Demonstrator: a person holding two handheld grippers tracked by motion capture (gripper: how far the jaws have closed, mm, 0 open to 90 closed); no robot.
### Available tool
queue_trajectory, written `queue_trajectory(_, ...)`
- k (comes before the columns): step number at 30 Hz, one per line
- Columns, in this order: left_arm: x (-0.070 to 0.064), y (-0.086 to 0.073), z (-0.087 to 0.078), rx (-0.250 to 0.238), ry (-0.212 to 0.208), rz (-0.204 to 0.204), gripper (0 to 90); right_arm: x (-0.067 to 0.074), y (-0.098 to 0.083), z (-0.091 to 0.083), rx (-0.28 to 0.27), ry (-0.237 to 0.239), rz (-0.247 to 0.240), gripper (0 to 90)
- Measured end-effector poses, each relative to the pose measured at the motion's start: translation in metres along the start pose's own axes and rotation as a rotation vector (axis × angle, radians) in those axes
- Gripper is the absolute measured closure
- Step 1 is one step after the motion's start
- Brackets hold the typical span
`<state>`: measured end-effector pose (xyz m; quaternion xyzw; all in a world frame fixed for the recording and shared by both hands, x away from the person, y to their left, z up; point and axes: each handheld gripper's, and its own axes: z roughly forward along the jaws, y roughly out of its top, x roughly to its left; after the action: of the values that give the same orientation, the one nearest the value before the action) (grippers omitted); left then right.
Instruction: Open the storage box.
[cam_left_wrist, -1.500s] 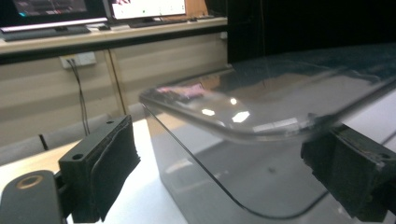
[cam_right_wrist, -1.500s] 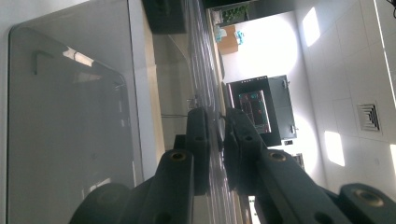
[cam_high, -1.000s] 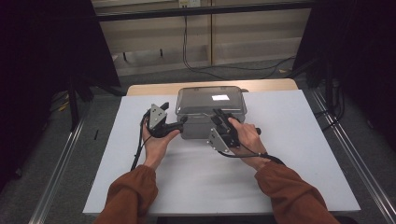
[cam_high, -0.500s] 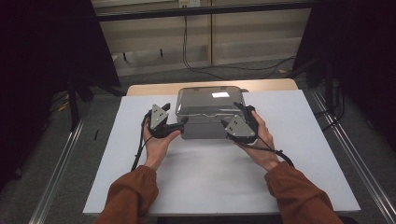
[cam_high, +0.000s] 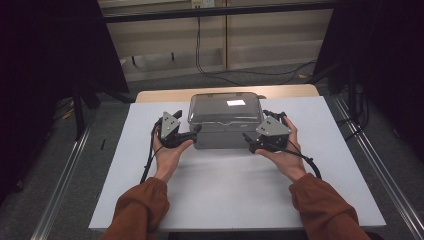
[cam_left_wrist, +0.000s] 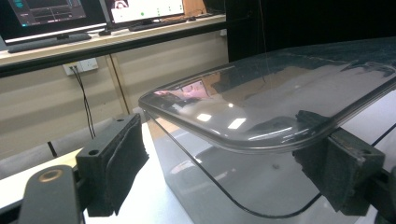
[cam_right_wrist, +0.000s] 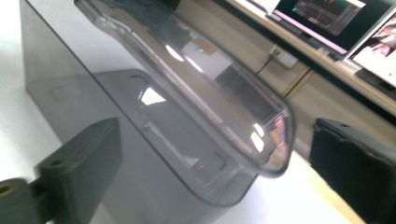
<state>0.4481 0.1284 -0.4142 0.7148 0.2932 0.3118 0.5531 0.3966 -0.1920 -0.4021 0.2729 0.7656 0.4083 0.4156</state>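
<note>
1. Container (cam_high: 225, 120): grey translucent plastic box with a clear, glossy lid. It stands near the far middle of the white table (cam_high: 230, 200), between the two grippers. A bright rectangular patch shows on the lid in the high view; whether it is a label or a reflection cannot be told, and no writing on it is legible.
2. Left gripper (cam_high: 192, 134): held in the person's left hand at the box's left end. In the left gripper view its jaws straddle the near corner of the lid; one pad (cam_left_wrist: 338, 172) sits under the lid's rim and seems to touch it, the other pad (cam_left_wrist: 122, 161) stands clear of the box. Not clamped.
3. Right gripper (cam_high: 248, 140): held in the right hand at the box's right end. Its jaws have just been opening and now stand wide, the lid's corner between them, neither pad (cam_right_wrist: 81, 163) touching it.
4. Monitors (cam_left_wrist: 51, 14): lit screens on a shelf beyond the table, their text too small to read.
5. Wall socket (cam_left_wrist: 81, 66): below that shelf, with a black cable hanging from it.
</note>
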Motion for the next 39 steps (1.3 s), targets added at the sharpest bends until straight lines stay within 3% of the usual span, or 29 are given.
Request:
queue_trajectory(8, 0.001, 0.001, -0.001, -0.008, 0.006, -0.004, 16.8, -0.012, -0.002, -0.004, -0.057, 0.014, 0.095, 14.4)
queue_trajectory(15, 0.004, 0.001, 0.000, -0.018, 0.004, -0.028, 15.0, -0.019, -0.004, -0.005, -0.087, 0.004, 0.108, 24.0)
queue_trajectory(22, 0.005, 0.007, 0.002, -0.040, -0.011, -0.010, 19.4, -0.024, -0.002, -0.001, -0.126, 0.013, 0.127, 34.8)
queue_trajectory(33, 0.007, 0.016, 0.010, -0.039, -0.023, 0.013, 23.1, -0.029, 0.002, 0.004, -0.148, 0.016, 0.160, 36.7)
queue_trajectory(39, 0.007, 0.020, 0.014, -0.057, -0.055, 0.026, 26.9, -0.034, 0.004, 0.006, -0.170, 0.017, 0.186, 38.4)
